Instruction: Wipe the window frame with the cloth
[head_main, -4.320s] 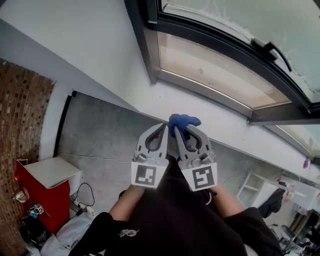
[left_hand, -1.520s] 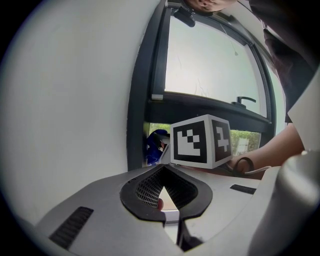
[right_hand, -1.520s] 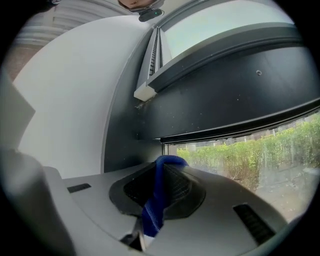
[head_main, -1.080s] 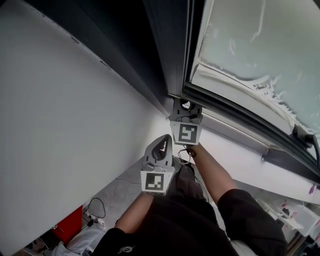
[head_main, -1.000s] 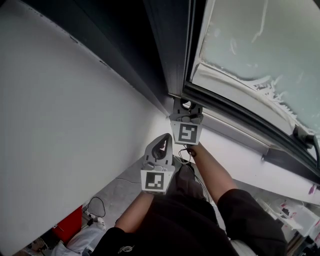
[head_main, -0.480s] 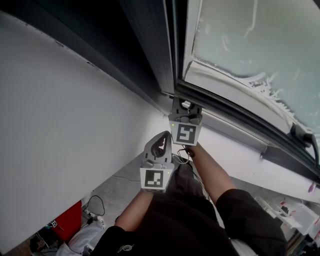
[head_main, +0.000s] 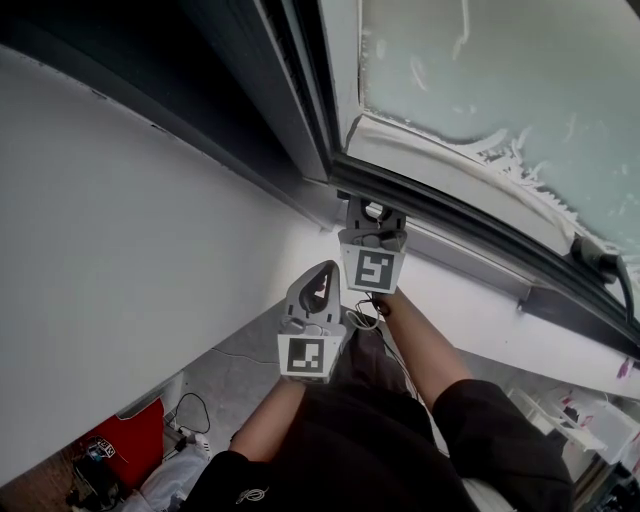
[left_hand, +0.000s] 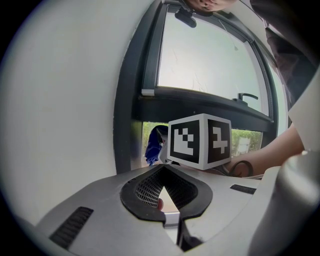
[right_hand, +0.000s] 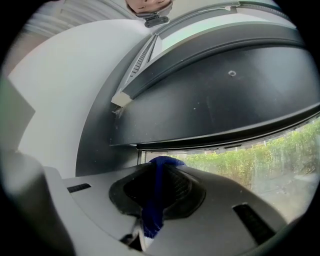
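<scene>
**Cloth pinched in right hand-held gripper, up at the frame corner**

Far left I see plain white wall (head_main: 110, 260). Next is my left hand-held gripper (head_main: 327, 268), held below and left of the other one. Its jaws are together at the tips with nothing between them, and it points up toward the window.

Just right of it and higher, my right hand-held gripper (head_main: 372, 205) is clamped on the blue cloth (right_hand: 152, 210), tips up at the dark window frame (head_main: 300, 120), where the upright meets the lower rail. I can't tell if it's touching.

The cloth is a narrow strip with its long axis along the jaws. It runs from deep in the throat to the tips, and a small bunch pokes out the front toward the frame.

Right of that is frosted glass (head_main: 500, 70), then a black window handle (head_main: 600, 258) near the right edge.
</scene>
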